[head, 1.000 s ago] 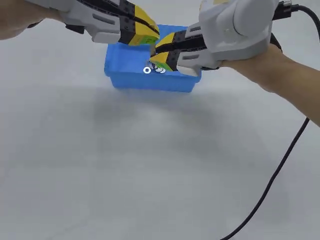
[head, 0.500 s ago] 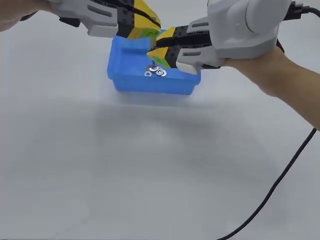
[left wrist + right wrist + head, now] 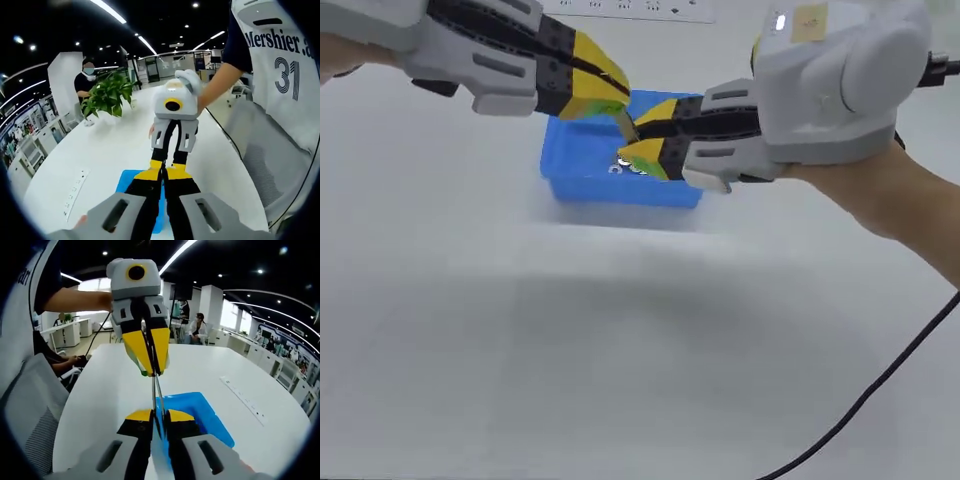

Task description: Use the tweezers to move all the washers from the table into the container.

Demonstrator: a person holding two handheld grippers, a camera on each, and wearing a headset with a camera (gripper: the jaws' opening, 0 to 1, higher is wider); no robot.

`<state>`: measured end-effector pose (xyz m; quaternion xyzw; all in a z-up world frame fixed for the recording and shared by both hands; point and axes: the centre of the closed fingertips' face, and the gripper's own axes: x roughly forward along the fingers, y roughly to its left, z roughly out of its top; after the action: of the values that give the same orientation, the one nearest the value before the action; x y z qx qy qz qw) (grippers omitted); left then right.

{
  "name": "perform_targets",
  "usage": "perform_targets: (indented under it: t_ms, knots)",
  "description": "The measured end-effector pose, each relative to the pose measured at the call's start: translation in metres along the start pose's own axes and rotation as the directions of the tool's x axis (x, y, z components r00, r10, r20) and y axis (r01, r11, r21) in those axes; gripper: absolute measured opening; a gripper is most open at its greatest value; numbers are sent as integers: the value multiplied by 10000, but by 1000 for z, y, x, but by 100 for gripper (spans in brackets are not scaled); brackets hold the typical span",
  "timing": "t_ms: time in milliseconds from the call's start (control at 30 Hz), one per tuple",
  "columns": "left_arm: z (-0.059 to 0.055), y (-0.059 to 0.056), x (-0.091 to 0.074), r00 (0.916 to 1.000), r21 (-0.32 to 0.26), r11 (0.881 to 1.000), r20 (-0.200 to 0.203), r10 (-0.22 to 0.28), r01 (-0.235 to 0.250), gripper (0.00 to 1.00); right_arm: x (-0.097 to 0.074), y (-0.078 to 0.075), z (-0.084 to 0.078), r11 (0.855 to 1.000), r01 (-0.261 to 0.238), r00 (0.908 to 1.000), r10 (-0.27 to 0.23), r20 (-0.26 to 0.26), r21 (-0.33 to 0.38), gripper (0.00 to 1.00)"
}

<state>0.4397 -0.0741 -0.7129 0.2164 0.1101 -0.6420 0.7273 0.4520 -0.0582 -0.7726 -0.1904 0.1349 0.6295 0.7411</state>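
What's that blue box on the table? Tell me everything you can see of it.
The container is a small, bright blue, open-topped rectangular tub, plastic by its look. It sits upright on the white table. A few silvery washers lie inside. The left gripper and right gripper meet above its opening, hiding part of its rim.

A white table (image 3: 620,350) is seen, broad and mostly bare, with a blue container (image 3: 610,185) set directly on it toward the far side. A black cable (image 3: 880,370) is laid across its right part, and a white socket strip (image 3: 630,8) is placed along its far edge. In the left gripper view, a potted plant (image 3: 106,97) is stood on the tabletop, well apart from the container.
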Motion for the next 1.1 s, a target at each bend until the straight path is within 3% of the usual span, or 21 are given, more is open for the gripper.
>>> perform_targets:
  t_ms: [200, 267, 367, 433, 533, 667, 800, 900, 967, 1033, 1100]
  knots:
    - [-7, -26, -1, 9999, -292, 9995, -123, -84, 80, 5, -13, 28, -5, 9994, -227, 9983, 213, -535, -257, 10]
    - [-14, -35, -1, 9996, -412, 9991, -261, -135, 124, 5, -16, 37, -8, 9991, -310, 9969, 287, -726, -304, 9]
    - [-32, -48, 0, 9963, -539, 9983, -824, -255, 210, 5, -16, 49, -14, 9983, -450, 9932, 407, -1094, -366, 9]
    - [-36, -52, 2, 9972, -909, 9956, -691, -287, 224, 5, -12, 56, -21, 9984, -538, 9875, 505, -1495, -184, 9]
    - [-54, -54, 8, 9963, -1419, 9898, -831, -228, 108, 6, -5, 59, -35, 9986, -470, 9767, 412, -2104, -224, 9]
    - [-79, -58, 21, 9945, -2092, 9779, -1018, -255, 36, 6, 5, 60, -60, 9967, -642, 9526, 462, -3008, -503, 9]
    - [-104, -59, 32, 9877, -2337, 9723, -1530, -326, -41, 5, 17, 58, -81, 9935, -941, 9318, 654, -3569, -635, 10]
    - [-122, -58, 37, 9774, -2300, 9731, -2076, -397, -94, 5, 23, 51, -88, 9926, -1010, 9264, 689, -3702, -680, 9]
    - [-128, -54, 40, 9770, -2362, 9716, -2104, -343, -168, 4, 26, 51, -91, 9913, -1128, 9241, 795, -3738, -679, 9]
    - [-129, -54, 42, 9797, -2474, 9689, -1967, -400, -101, 4, 28, 51, -98, 9877, -1314, 9139, 875, -3964, -849, 9]
    - [-130, -57, 46, 9802, -2639, 9645, -1877, -631, 116, 4, 29, 48, -99, 9893, -1261, 9176, 884, -3874, -730, 9]
